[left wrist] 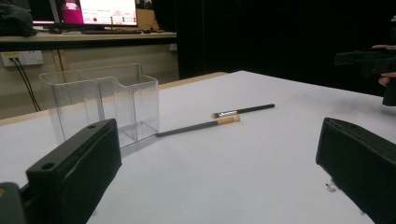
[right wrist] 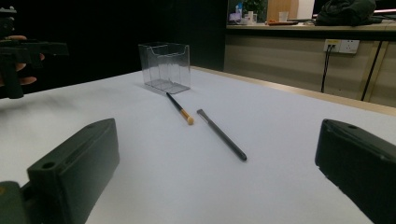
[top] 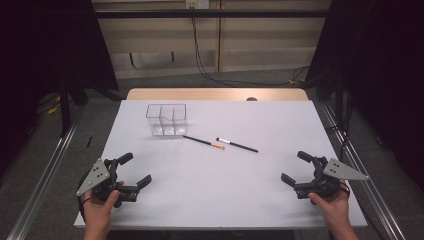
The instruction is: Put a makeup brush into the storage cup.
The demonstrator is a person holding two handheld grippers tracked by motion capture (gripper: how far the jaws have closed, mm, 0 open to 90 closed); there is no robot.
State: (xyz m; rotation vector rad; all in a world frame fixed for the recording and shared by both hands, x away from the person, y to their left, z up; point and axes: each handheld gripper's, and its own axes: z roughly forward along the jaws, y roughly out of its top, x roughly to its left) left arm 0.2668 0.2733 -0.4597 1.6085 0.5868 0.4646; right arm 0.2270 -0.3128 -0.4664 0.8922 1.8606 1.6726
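The box stands on the table, far left. Two brushes lie just before it, to its right.

A white table stands on grey floor before beige wall panels.

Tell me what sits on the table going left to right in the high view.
Left gripper → clear organizer box → orange-tipped brush → black brush → right gripper.
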